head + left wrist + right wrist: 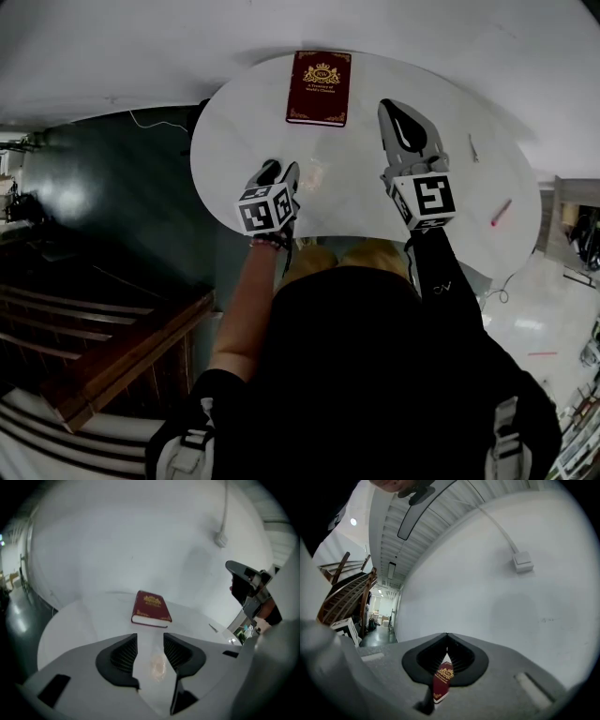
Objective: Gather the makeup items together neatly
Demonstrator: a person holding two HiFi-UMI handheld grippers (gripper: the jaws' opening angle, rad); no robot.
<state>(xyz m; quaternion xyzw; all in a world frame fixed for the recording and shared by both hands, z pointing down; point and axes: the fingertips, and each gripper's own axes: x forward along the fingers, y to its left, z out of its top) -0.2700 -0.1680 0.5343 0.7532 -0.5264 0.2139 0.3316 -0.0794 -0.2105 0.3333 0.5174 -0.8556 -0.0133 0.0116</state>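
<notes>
My left gripper point(280, 174) hangs over the near part of the round white table point(234, 141). Its jaws stand open, with nothing between the pads. Seen through their gap in the left gripper view point(150, 640), a small translucent pinkish item point(158, 666) lies on the table below. My right gripper point(401, 120) is held level above the table's right half, and its jaws point(446, 638) meet at the tips, empty. A thin pink stick point(501, 212) lies near the right rim. A small pale item point(473, 148) lies beyond it.
A dark red book point(320, 87) with gold print lies flat at the table's far side. A dark floor point(103, 187) and wooden stairs point(103, 347) are to the left. A white wall point(140, 536) with a cable and a box stands behind the table.
</notes>
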